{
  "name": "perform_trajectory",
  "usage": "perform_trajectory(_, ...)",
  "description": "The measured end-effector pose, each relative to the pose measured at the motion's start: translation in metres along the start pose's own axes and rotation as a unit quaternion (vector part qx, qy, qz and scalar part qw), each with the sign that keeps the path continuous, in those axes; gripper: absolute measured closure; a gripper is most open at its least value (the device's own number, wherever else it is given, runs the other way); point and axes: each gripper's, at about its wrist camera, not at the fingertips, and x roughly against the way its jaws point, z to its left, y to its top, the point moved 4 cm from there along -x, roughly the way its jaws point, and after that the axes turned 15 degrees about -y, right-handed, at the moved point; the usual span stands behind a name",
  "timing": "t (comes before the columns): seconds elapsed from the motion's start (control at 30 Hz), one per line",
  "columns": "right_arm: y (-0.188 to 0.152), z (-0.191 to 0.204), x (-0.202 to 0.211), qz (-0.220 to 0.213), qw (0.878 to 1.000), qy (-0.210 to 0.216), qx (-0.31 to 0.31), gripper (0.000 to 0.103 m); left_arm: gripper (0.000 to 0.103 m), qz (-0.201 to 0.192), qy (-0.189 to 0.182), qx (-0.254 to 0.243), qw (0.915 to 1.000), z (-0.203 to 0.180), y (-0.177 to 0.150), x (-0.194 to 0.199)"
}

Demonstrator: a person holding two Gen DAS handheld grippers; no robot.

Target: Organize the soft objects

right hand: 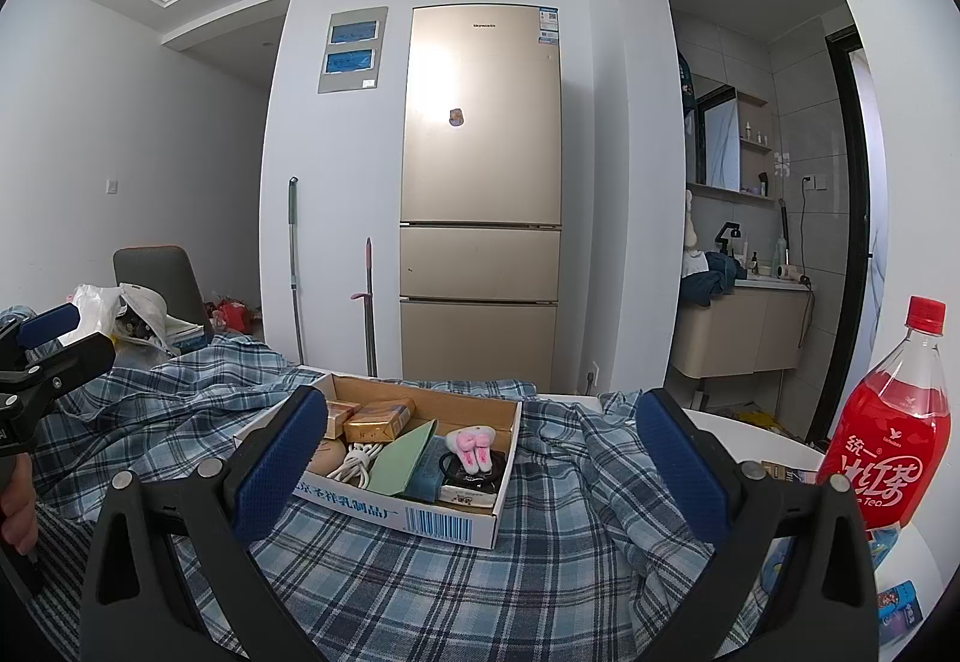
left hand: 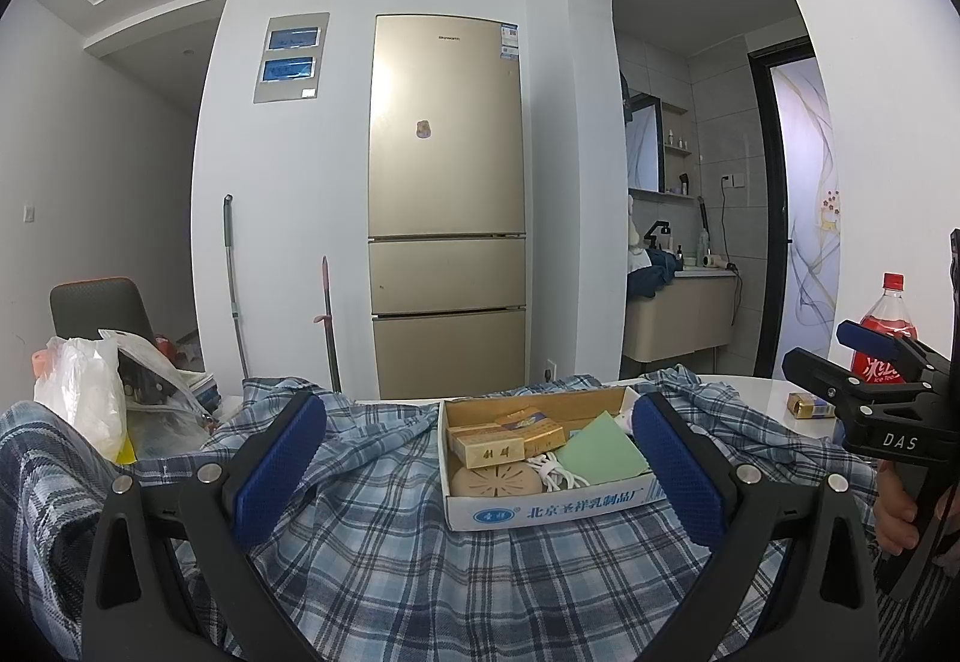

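A white round table (right hand: 774,437) stands in a pale room, with a gold fridge (left hand: 447,206) against the far wall and an arched opening to a washroom on the right. Most of the tabletop lies under a blue plaid shirt (left hand: 384,530), spread rumpled from the left edge to the right, its folds rising in ridges at the back and its near side running out of view below both cameras.

On the shirt, near the middle, sits an open cardboard box (right hand: 384,509) holding small packets, a white cable, a green card and a pink plush toy (right hand: 474,446). The box presses the cloth flat beneath it; free cloth shows on all four sides.

The left gripper (left hand: 474,473) hovers low over the near cloth, fingers spread wide, one pad at each side of the box's front edge, touching nothing. The right gripper (right hand: 480,473) hangs likewise, fingers wide apart and empty, its left pad in front of the box's near-left corner.

To the right, bare table remains by a red tea bottle (right hand: 888,434) and a small yellow packet (left hand: 810,405). To the left, a plastic bag (left hand: 90,392) crowds the shirt's edge, with a dark chair (left hand: 99,305) behind.
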Motion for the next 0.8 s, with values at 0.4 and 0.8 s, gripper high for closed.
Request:
perform_trajectory(0.4, 0.0002, 0.0, 0.0, 0.0, 1.0, 0.0, 0.0, 0.0, 0.0, 0.002, 0.0, 0.002, 1.0, -0.0009, -0.0025, -0.001)
perform_trajectory(0.8, 0.0004, 0.0001, 0.0001, 0.0, 1.0, 0.0, 0.0, 0.0, 0.0, 0.0, 0.001, 0.002, 1.0, -0.0021, -0.0033, -0.0017)
